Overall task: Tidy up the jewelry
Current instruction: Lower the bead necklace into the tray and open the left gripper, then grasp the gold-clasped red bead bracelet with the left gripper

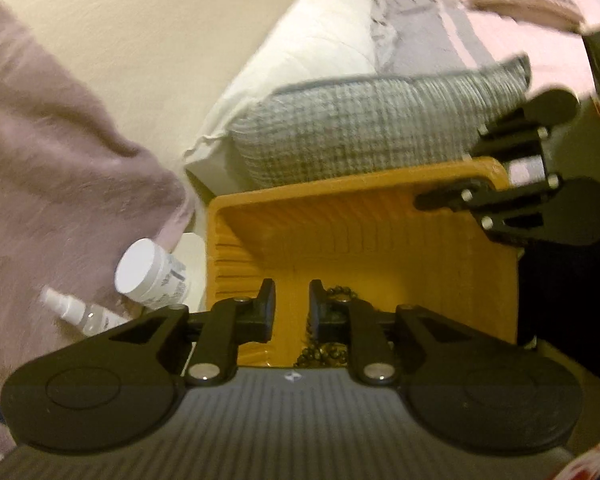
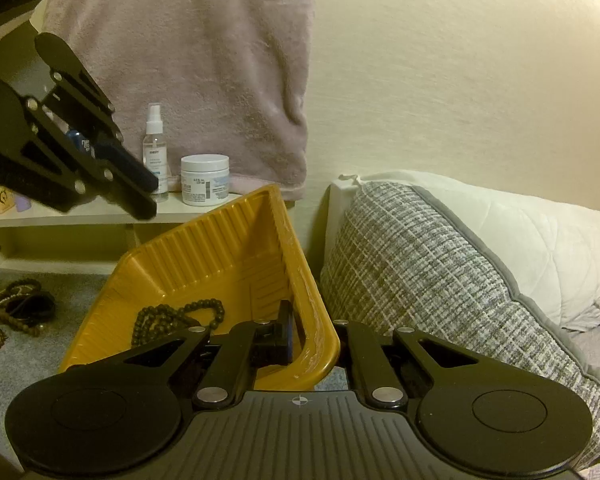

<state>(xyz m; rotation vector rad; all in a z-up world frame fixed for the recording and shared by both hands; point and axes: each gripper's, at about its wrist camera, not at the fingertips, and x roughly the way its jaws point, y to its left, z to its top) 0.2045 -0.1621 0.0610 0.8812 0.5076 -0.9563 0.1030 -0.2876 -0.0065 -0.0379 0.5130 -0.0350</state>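
Note:
A yellow ribbed bin (image 1: 364,216) (image 2: 228,248) stands on the grey carpet. A dark beaded necklace (image 2: 172,318) lies inside it; its beads also show in the left wrist view (image 1: 324,350). My right gripper (image 2: 312,332) is shut on the bin's near right rim, one finger inside and one outside; it also shows in the left wrist view (image 1: 452,192). My left gripper (image 1: 292,308) hovers over the bin, jaws slightly apart and empty; it shows in the right wrist view (image 2: 144,188). More jewelry (image 2: 16,304) lies on the carpet at left.
A grey checked pillow (image 2: 440,280) and white pillow (image 2: 540,232) lie right of the bin. A low shelf (image 2: 100,216) holds a spray bottle (image 2: 155,148) and a white jar (image 2: 204,180). A pink towel (image 2: 204,60) hangs on the wall.

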